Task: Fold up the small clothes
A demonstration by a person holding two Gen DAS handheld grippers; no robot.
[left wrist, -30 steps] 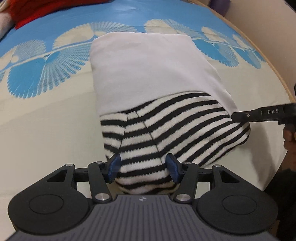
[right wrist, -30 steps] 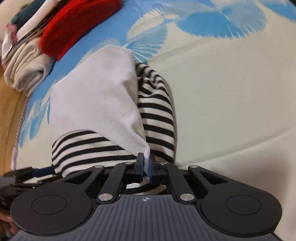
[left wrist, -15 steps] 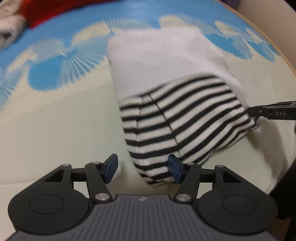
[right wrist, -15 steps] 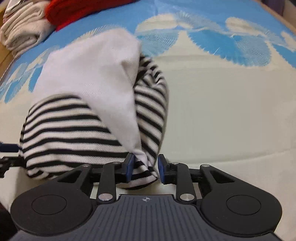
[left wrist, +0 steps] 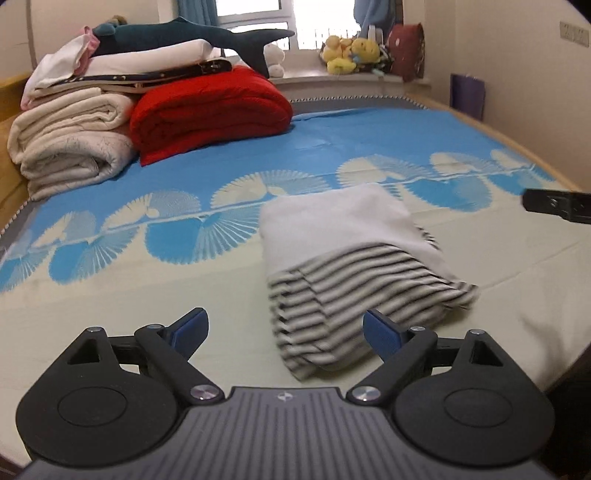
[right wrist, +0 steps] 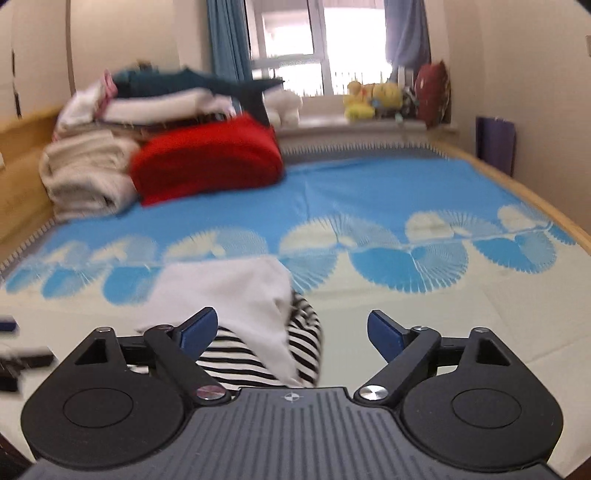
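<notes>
A: so where's everything sitting?

B: folded garment (left wrist: 354,258) lies on the bed sheet (left wrist: 110,314), a bit right of centre, just ahead of the left gripper (left wrist: 286,330). right gripper (right wrist: 291,332) is off to its right side.

A: and further back?

B: stack of folded blankets (left wrist: 70,147) far left, thick quilt (left wrist: 210,110) beside it on the right, shark plush (left wrist: 192,35) on top of the stack. stuffed toys (left wrist: 351,53) on the windowsill behind the bed.

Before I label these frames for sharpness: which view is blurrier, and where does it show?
Right wrist view: blurrier, the red folded blanket and the cream towel stack smear; left wrist view: background crisp, only the black-and-white striped folded garment is softened; both views: fisheye bends the bed edge, and the window is overexposed.
</notes>
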